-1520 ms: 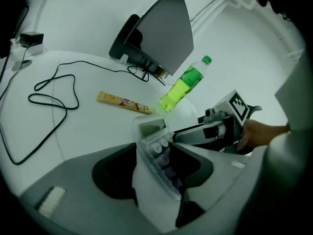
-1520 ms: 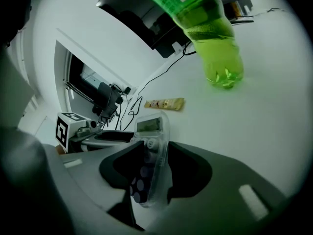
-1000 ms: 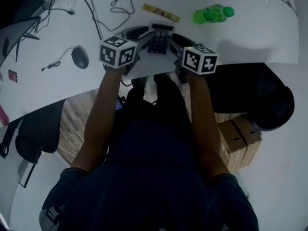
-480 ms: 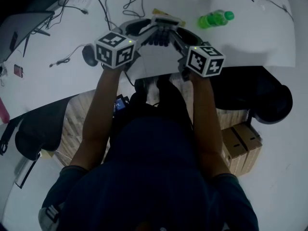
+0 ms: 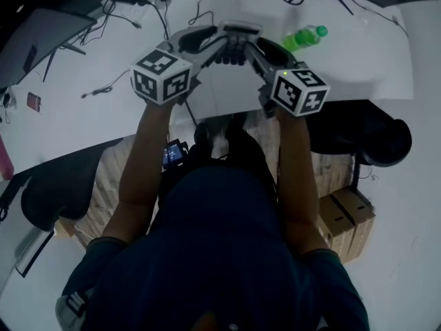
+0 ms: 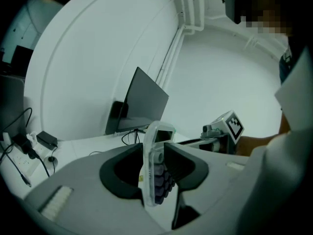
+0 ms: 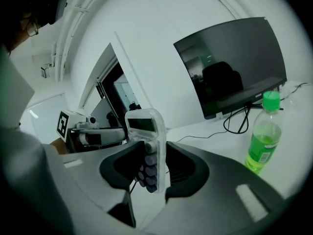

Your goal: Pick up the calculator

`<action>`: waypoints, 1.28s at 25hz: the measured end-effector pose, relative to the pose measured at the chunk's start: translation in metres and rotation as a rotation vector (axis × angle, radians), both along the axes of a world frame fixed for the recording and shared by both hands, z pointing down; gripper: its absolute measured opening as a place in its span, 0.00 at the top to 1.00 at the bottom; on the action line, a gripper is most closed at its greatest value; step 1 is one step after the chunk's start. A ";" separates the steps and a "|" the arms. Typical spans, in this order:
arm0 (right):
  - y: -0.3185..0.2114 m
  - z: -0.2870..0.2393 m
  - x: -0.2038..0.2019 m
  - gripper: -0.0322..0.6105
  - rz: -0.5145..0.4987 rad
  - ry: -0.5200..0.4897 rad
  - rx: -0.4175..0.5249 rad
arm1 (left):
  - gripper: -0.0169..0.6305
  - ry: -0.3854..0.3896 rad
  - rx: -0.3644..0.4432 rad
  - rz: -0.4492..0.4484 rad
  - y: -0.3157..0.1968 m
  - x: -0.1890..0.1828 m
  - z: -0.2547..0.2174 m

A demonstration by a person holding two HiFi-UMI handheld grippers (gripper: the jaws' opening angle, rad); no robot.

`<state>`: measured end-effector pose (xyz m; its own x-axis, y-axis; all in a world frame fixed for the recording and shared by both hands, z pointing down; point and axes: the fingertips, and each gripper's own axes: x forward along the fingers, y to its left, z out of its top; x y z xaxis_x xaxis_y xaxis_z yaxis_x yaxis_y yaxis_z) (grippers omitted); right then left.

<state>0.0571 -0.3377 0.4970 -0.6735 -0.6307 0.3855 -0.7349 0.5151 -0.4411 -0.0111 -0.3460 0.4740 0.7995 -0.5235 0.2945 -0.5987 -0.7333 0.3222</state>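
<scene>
The calculator (image 5: pixel 238 30) is a pale slim one with a small display and dark round keys. It is held up in the air above the white table (image 5: pixel 83 116), gripped at both sides. My left gripper (image 5: pixel 219 44) is shut on one long edge and my right gripper (image 5: pixel 252 47) on the other. In the left gripper view the calculator (image 6: pixel 158 140) stands on edge between the jaws of the left gripper (image 6: pixel 156 173). In the right gripper view the calculator (image 7: pixel 143 125) is upright in the right gripper (image 7: pixel 149 168), display on top.
A green bottle (image 5: pixel 302 38) stands on the table behind the right gripper, also in the right gripper view (image 7: pixel 262 136) before a dark monitor (image 7: pixel 230 72). Cables (image 5: pixel 207 5) lie at the back. Cardboard boxes (image 5: pixel 344 216) and a dark chair (image 5: pixel 382 140) are under the table's edge.
Both grippers have risen together with the calculator held between them, from near the tabletop to well above it. The grip has not changed.
</scene>
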 end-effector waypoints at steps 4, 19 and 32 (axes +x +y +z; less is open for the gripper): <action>0.004 -0.032 -0.003 0.72 -0.005 0.007 0.063 | 0.78 0.024 0.061 -0.004 0.006 -0.004 -0.031; 0.033 -0.145 -0.007 0.73 -0.036 0.045 0.311 | 0.80 0.114 0.306 -0.055 0.040 -0.014 -0.139; 0.067 -0.213 -0.015 0.74 -0.040 0.085 0.472 | 0.80 0.166 0.448 -0.046 0.075 -0.024 -0.202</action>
